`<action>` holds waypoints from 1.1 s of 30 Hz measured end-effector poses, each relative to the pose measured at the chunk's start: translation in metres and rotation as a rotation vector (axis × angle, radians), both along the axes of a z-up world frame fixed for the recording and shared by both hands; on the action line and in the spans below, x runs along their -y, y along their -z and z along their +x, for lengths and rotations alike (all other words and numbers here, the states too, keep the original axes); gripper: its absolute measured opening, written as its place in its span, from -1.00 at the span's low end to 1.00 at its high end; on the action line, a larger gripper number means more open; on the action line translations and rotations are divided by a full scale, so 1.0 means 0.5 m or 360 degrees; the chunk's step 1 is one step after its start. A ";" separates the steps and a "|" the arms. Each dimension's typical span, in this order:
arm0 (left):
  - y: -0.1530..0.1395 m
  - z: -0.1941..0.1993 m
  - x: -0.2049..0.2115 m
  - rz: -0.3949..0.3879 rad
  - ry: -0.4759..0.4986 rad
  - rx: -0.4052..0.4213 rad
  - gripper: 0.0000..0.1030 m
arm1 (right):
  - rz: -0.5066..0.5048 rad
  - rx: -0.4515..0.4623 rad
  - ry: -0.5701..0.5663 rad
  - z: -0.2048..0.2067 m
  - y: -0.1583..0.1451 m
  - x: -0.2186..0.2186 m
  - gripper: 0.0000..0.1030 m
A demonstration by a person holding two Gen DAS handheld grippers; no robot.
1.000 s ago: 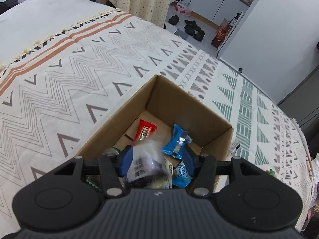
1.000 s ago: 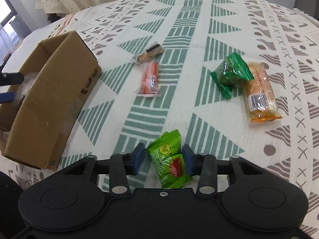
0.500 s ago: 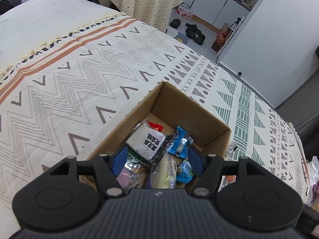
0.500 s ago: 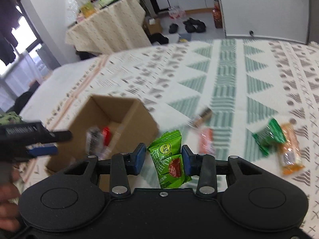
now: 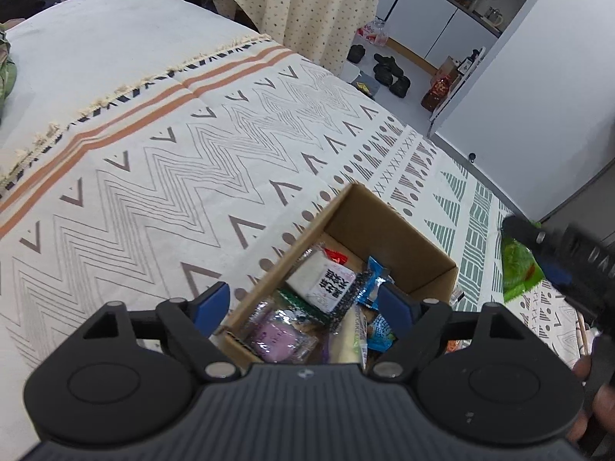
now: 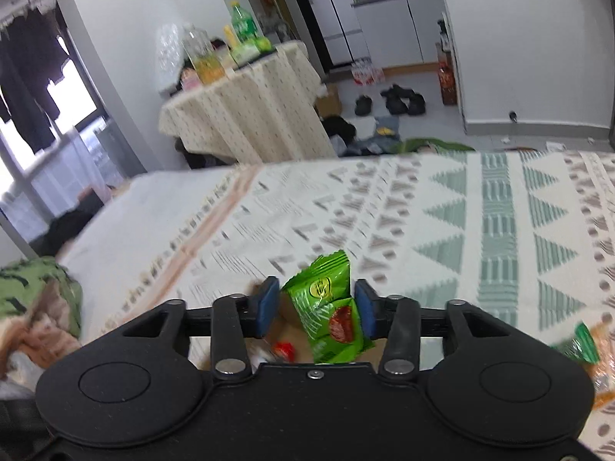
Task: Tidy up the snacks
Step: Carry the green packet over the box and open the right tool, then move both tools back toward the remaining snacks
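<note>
Left gripper [image 5: 305, 301] hangs over the cardboard box [image 5: 388, 226] on the bed [image 5: 153, 176], jaws just opened wide with nothing pinched between them. The white snack pack [image 5: 321, 278] lies inside the box on top of the other snacks. Right gripper [image 6: 316, 307] has the green snack packet [image 6: 330, 307] between its pads, which have just been spreading: the left pad stands clear and the packet leans toward the right one. In the left view that packet sits out at 3 o'clock of the box.

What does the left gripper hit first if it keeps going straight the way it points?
Likely the snack pile in the cardboard box: the open left gripper aims at the white black-lettered packet on top. Depth is unclear; nothing sits between the jaws.
</note>
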State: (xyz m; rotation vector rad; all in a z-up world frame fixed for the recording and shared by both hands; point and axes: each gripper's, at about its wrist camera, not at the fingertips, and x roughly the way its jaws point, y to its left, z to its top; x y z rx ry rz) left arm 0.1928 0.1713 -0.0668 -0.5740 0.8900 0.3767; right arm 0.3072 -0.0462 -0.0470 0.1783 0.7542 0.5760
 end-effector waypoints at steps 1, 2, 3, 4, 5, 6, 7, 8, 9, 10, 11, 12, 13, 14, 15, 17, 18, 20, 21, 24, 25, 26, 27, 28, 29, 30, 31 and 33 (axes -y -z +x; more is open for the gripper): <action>-0.005 -0.004 -0.004 0.0009 -0.0003 0.0001 0.66 | 0.0009 0.0003 0.0010 0.000 -0.008 -0.003 0.19; -0.009 -0.005 -0.008 0.0018 -0.0005 0.0002 0.67 | 0.0001 0.0013 0.0029 -0.003 -0.016 -0.006 0.22; -0.013 -0.007 -0.012 0.0027 -0.0008 -0.0001 0.67 | -0.0009 0.0033 0.0038 -0.007 -0.025 -0.009 0.23; -0.017 -0.008 -0.014 0.0033 -0.0013 -0.0007 0.68 | -0.0018 0.0047 0.0042 -0.011 -0.032 -0.008 0.24; -0.020 -0.010 -0.017 0.0035 -0.0017 -0.0008 0.68 | -0.0024 0.0054 0.0047 -0.016 -0.039 -0.006 0.27; -0.024 -0.011 -0.019 0.0035 -0.0014 -0.0005 0.68 | -0.0028 0.0055 0.0053 -0.021 -0.043 -0.003 0.34; -0.028 -0.012 -0.019 0.0036 -0.0007 -0.0001 0.69 | -0.0038 0.0059 0.0061 -0.028 -0.049 0.003 0.43; -0.031 -0.014 -0.018 0.0039 0.0004 0.0004 0.70 | -0.0050 0.0068 0.0070 -0.033 -0.053 0.009 0.48; -0.035 -0.015 -0.016 0.0044 0.0017 0.0009 0.74 | -0.0067 0.0085 0.0081 -0.041 -0.059 0.017 0.56; -0.039 -0.017 -0.012 0.0051 0.0027 0.0015 0.81 | -0.0082 0.0096 0.0089 -0.046 -0.062 0.020 0.63; -0.044 -0.020 -0.009 0.0059 0.0034 0.0024 0.86 | -0.0097 0.0103 0.0098 -0.053 -0.066 0.028 0.67; -0.048 -0.023 -0.004 0.0067 0.0038 0.0034 0.88 | -0.0110 0.0106 0.0108 -0.058 -0.069 0.035 0.73; -0.052 -0.026 0.000 0.0075 0.0041 0.0039 0.96 | -0.0123 0.0110 0.0121 -0.064 -0.071 0.043 0.76; -0.057 -0.029 0.004 0.0078 0.0044 0.0049 1.00 | -0.0138 0.0113 0.0135 -0.070 -0.074 0.051 0.77; -0.061 -0.032 0.008 0.0078 0.0047 0.0063 1.00 | -0.0147 0.0112 0.0144 -0.075 -0.076 0.062 0.77; -0.069 -0.037 0.017 0.0082 0.0048 0.0084 1.00 | -0.0152 0.0105 0.0158 -0.085 -0.079 0.081 0.78; -0.072 -0.040 0.023 0.0082 0.0051 0.0097 1.00 | -0.0151 0.0105 0.0162 -0.090 -0.080 0.089 0.79; -0.079 -0.044 0.036 0.0080 0.0059 0.0123 1.00 | -0.0161 0.0106 0.0167 -0.099 -0.083 0.108 0.82; -0.083 -0.045 0.043 0.0074 0.0074 0.0137 1.00 | -0.0172 0.0109 0.0176 -0.103 -0.084 0.115 0.83; -0.093 -0.048 0.071 0.0078 0.0118 0.0168 1.00 | -0.0199 0.0124 0.0182 -0.120 -0.087 0.142 0.91; -0.096 -0.050 0.082 0.0081 0.0127 0.0177 1.00 | -0.0210 0.0131 0.0180 -0.126 -0.087 0.150 0.93; -0.097 -0.051 0.092 0.0082 0.0133 0.0184 1.00 | -0.0217 0.0138 0.0171 -0.132 -0.088 0.159 0.93; -0.098 -0.052 0.103 0.0080 0.0143 0.0194 1.00 | -0.0230 0.0142 0.0169 -0.138 -0.089 0.167 0.95; -0.100 -0.052 0.114 0.0082 0.0155 0.0202 1.00 | -0.0242 0.0148 0.0168 -0.145 -0.088 0.178 0.98; -0.101 -0.052 0.125 0.0086 0.0171 0.0206 1.00 | -0.0245 0.0154 0.0168 -0.150 -0.087 0.189 0.99; -0.103 -0.050 0.137 0.0094 0.0193 0.0210 1.00 | -0.0249 0.0155 0.0174 -0.154 -0.085 0.201 1.00; -0.103 -0.049 0.149 0.0101 0.0215 0.0212 1.00 | -0.0257 0.0152 0.0186 -0.157 -0.083 0.212 1.00; -0.103 -0.046 0.172 0.0101 0.0256 0.0211 1.00 | -0.0266 0.0150 0.0230 -0.162 -0.076 0.243 1.00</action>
